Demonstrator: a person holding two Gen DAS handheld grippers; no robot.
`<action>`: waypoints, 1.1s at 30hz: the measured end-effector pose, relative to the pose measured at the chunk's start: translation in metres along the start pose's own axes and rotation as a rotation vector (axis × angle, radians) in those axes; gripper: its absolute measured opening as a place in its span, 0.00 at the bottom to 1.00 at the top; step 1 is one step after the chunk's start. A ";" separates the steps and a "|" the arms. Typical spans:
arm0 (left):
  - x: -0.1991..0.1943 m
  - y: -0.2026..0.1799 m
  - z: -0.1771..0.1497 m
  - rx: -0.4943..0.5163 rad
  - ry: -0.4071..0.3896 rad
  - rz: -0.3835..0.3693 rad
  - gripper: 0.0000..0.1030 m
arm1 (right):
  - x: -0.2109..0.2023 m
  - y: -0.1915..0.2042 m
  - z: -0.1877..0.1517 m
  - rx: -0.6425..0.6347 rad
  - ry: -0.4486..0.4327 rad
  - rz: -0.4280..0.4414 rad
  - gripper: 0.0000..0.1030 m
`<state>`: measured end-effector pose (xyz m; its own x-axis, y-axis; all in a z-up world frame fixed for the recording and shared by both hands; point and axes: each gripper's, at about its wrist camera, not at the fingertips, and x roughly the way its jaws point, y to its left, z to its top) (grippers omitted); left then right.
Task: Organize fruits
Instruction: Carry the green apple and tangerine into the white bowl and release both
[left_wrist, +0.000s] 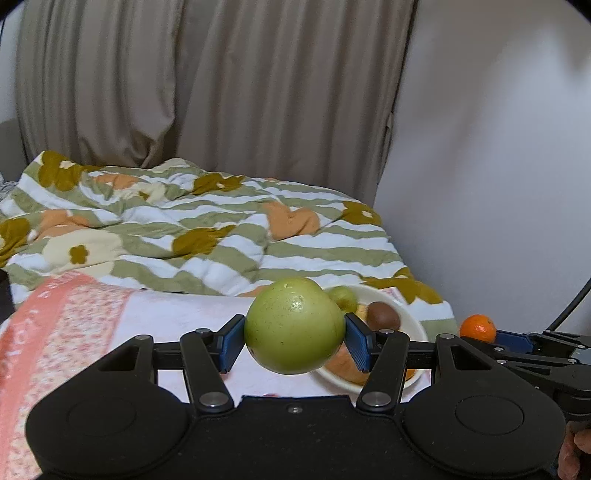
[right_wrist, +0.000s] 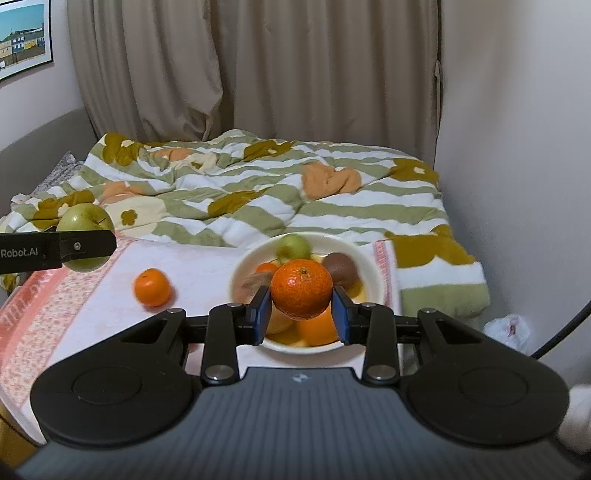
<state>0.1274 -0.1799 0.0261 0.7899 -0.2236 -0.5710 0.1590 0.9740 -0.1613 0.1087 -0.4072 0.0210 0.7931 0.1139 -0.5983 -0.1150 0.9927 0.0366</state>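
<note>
Left wrist view: I see my left gripper (left_wrist: 294, 341) angled down, pads pinching the green apple (left_wrist: 293, 325) in front of the bowl (left_wrist: 413, 317), hiding much of it; right wrist view: right gripper (right_wrist: 301, 310) pinches a mandarin (right_wrist: 301, 288) over that bowl's blurred fruit.

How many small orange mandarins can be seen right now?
3, maybe more hidden: one mandarin clamped in the right gripper, one loose on the pink cloth, one partly hidden in the bowl at.

The left hand-held gripper (left_wrist: 294, 341) clamps a green apple (left_wrist: 293, 325) above the white bowl (left_wrist: 410, 317).
</note>
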 end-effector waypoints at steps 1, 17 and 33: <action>0.005 -0.006 0.002 0.005 0.001 -0.003 0.60 | 0.003 -0.007 0.002 0.001 -0.002 -0.004 0.49; 0.140 -0.059 0.019 0.134 0.168 -0.103 0.60 | 0.072 -0.067 0.013 0.090 0.050 -0.083 0.49; 0.188 -0.072 0.012 0.215 0.203 -0.142 0.95 | 0.109 -0.077 0.007 0.153 0.105 -0.123 0.49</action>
<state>0.2719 -0.2916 -0.0604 0.6201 -0.3394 -0.7073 0.3976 0.9132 -0.0895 0.2082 -0.4714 -0.0414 0.7277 -0.0057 -0.6859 0.0773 0.9943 0.0738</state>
